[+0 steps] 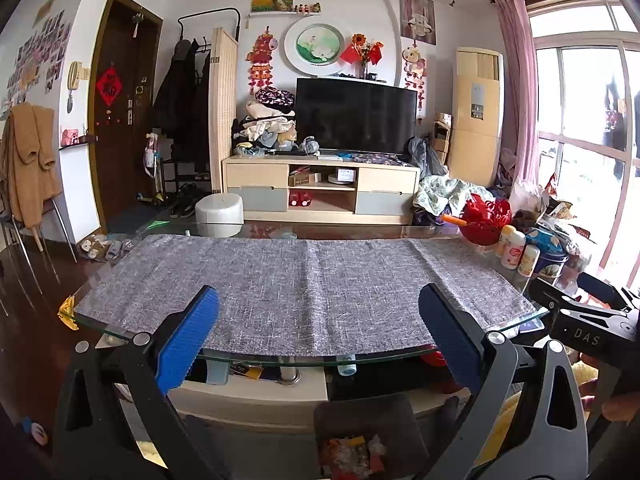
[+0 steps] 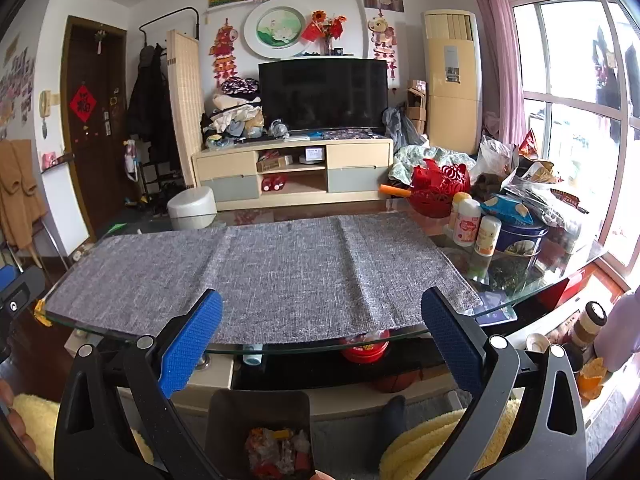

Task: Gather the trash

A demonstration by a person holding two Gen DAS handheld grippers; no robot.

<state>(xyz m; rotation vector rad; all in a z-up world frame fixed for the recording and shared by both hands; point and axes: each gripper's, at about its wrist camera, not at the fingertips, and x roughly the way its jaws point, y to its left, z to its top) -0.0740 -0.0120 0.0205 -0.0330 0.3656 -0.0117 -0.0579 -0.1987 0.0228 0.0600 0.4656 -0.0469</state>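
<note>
Left wrist view: the left gripper [image 1: 319,336] has its blue-padded fingers spread wide, holding and touching nothing. It hovers at the near edge of a glass surface [image 1: 100,330] covered by a grey cloth [image 1: 304,288]. Below that edge, between the fingers, a dark bin [image 1: 360,412] on the floor holds crumpled red, yellow and white trash [image 1: 352,454]. The cloth looks bare. At the surface's right end, a red basket [image 1: 486,216] and white bottles [image 1: 514,248] stand.

Right wrist view: the right gripper [image 2: 321,338] is likewise spread wide and empty, poised over the same near edge. The bin [image 2: 260,412] sits directly below, between the fingers, its trash [image 2: 278,454] a mix of red, clear and yellow wrappers. Right of the cloth [image 2: 280,272] stand the basket [image 2: 438,186], bottles [image 2: 468,220] and a blue tin [image 2: 520,240]
</note>
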